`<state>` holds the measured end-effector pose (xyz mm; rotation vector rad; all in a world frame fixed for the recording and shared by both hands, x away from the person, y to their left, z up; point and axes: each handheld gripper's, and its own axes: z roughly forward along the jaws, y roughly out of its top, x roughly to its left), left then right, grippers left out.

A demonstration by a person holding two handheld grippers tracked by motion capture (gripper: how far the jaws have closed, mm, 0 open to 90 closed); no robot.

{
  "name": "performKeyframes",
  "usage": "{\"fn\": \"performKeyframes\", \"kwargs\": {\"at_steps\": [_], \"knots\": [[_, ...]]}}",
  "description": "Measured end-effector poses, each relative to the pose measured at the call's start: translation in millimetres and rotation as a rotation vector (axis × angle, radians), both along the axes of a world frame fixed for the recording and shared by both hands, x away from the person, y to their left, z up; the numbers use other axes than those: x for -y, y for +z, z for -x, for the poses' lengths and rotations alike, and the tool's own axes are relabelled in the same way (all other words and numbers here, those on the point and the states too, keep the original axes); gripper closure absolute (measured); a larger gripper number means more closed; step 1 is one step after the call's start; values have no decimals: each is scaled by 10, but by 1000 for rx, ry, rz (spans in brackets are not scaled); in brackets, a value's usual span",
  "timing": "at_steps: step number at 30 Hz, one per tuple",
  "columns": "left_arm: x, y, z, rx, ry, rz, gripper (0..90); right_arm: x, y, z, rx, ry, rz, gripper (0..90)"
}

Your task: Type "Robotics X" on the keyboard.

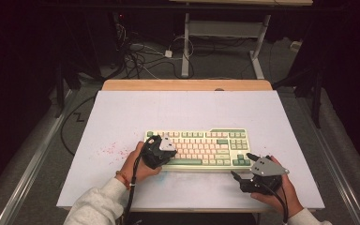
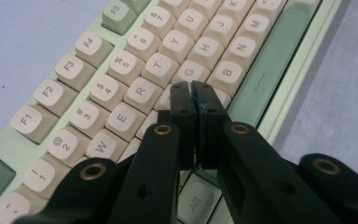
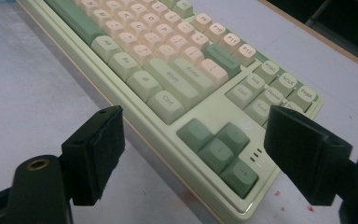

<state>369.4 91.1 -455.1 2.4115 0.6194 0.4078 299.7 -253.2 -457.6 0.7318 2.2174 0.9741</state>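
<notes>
A pale green keyboard with cream and green keys lies on the white table top. My left gripper is over the keyboard's left part, its jaws shut together, tips resting among the cream letter keys near F and V. My right gripper stands open just off the keyboard's front right corner, above the table. In the right gripper view the green arrow keys lie between the spread jaws, with nothing held.
Red specks dot the table top left of the keyboard. A wooden edge runs along the far side. Cables and a desk frame stand on the floor beyond.
</notes>
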Motion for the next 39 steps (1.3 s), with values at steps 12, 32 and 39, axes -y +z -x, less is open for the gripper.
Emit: {"fn": "performKeyframes", "kwargs": {"at_steps": [12,32,39], "knots": [[-47,72,46,37,1,9,838,4,10,2,3,-3,-4,204],[-297,127,153,117,43,29,688,11,18,3,0,-2,-10,204],[-376,101,228,155,85,23,498,19,24,5,4,-5,-15,204]]}}
